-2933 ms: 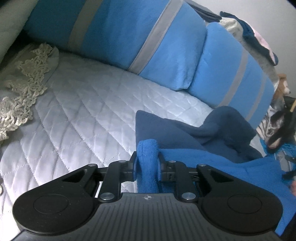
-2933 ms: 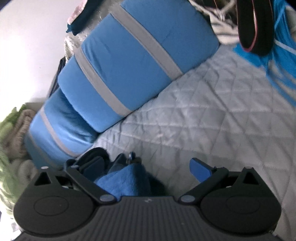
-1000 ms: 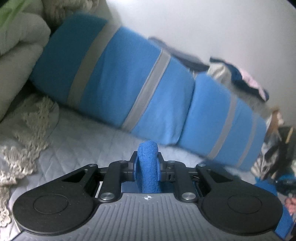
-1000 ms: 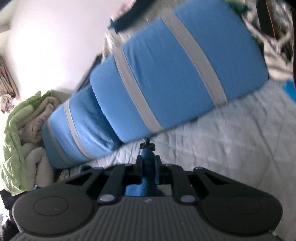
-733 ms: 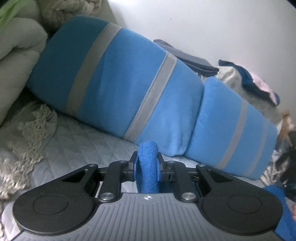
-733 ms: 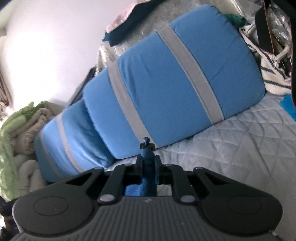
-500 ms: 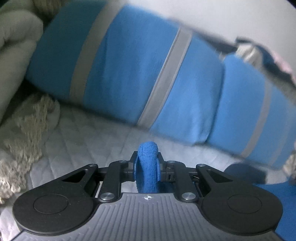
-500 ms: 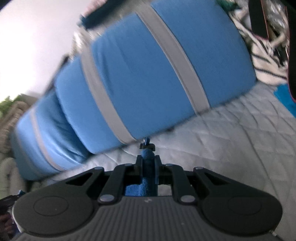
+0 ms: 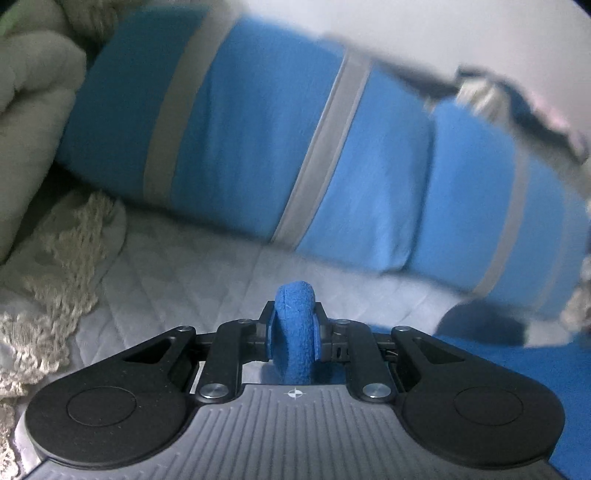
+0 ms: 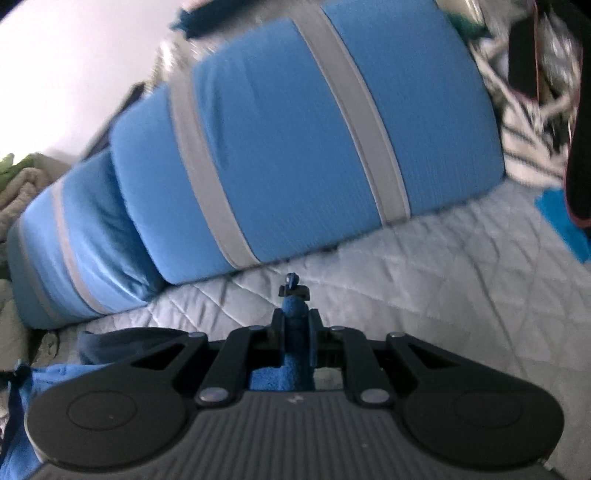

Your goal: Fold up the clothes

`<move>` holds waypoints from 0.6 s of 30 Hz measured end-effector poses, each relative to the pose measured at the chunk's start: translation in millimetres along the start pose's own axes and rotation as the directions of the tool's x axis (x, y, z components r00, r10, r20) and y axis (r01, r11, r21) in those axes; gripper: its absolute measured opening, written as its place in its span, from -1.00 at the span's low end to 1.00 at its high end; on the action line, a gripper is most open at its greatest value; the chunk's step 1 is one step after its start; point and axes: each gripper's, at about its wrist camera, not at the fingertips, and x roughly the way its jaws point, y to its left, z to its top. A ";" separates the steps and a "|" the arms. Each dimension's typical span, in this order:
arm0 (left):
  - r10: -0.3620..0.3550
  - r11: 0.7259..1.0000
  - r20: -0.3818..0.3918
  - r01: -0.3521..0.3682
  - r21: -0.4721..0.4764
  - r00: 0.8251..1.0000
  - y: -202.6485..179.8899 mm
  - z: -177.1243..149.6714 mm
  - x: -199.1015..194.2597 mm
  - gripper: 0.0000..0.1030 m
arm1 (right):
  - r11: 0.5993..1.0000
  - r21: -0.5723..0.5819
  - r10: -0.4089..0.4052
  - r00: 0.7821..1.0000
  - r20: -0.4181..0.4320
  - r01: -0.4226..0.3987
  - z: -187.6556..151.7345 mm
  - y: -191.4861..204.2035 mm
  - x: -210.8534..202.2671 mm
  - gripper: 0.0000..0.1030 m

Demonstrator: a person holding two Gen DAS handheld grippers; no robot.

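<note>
Fleecy blue cloth, a soft garment [image 9: 293,328], is pinched in my left gripper [image 9: 293,325] as a thick fold; my right gripper [image 10: 295,332] clamps a thinner edge of it. The rest trails low between them over the quilted pale-grey bedspread [image 9: 192,273]. It looks light, limp and non-slippery, best held at its corners. Blue bolster pillows with grey stripes [image 10: 295,129] line the white wall [image 9: 443,29].
</note>
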 end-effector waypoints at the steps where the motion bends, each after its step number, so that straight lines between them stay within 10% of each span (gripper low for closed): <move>1: -0.007 1.000 0.029 0.007 0.001 1.000 -0.6 2.0 -7.6 -0.64 | 1.000 -0.002 0.012 1.000 0.020 -0.012 1.9 2.6 -8.4 -0.77; 9: -0.040 0.999 0.149 0.041 -0.005 0.988 -6.3 16.5 -32.6 -0.64 | 0.998 -0.028 0.051 0.989 0.138 -0.047 16.4 14.0 -42.8 -0.77; 18: 0.064 0.997 0.102 -0.067 0.027 0.993 -21.3 10.3 19.3 -0.65 | 0.999 -0.039 -0.016 0.996 0.090 0.020 22.9 13.7 -0.4 -0.77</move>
